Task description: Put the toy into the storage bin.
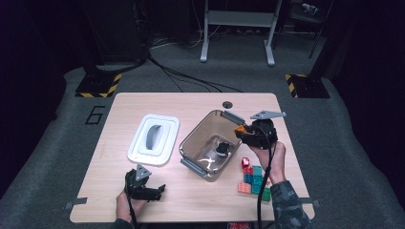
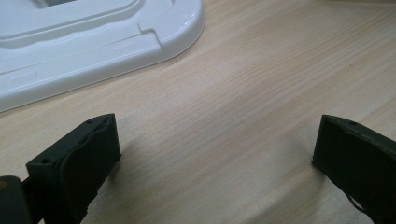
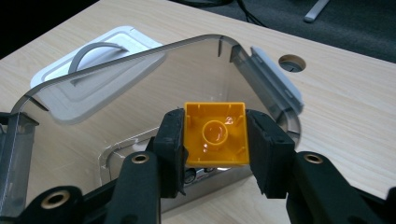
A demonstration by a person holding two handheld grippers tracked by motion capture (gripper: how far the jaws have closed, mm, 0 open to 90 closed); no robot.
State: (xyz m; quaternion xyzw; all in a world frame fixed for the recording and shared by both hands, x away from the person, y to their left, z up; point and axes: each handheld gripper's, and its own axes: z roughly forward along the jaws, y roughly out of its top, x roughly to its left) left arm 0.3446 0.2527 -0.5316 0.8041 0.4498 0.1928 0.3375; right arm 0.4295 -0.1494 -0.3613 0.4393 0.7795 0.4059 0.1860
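We see the right gripper (image 3: 215,135) pinching an orange toy brick (image 3: 215,134) by two opposite side walls, hollow underside facing its camera, above the clear plastic bin (image 3: 140,65). The brick is square, no long axis; likely light, rigid, slick, so flat walls grip best. Left gripper (image 2: 215,149) jaws spread, empty, over table (image 2: 261,70) beside the white lid (image 2: 93,37).

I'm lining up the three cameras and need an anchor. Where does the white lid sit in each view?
High view: the white lid lies left of centre, left of the clear bin.
Left gripper view: it fills the top left corner.
Right gripper view: upper left, partly seen through the bin's wall.
Shared landmark: the lid's grey handle.
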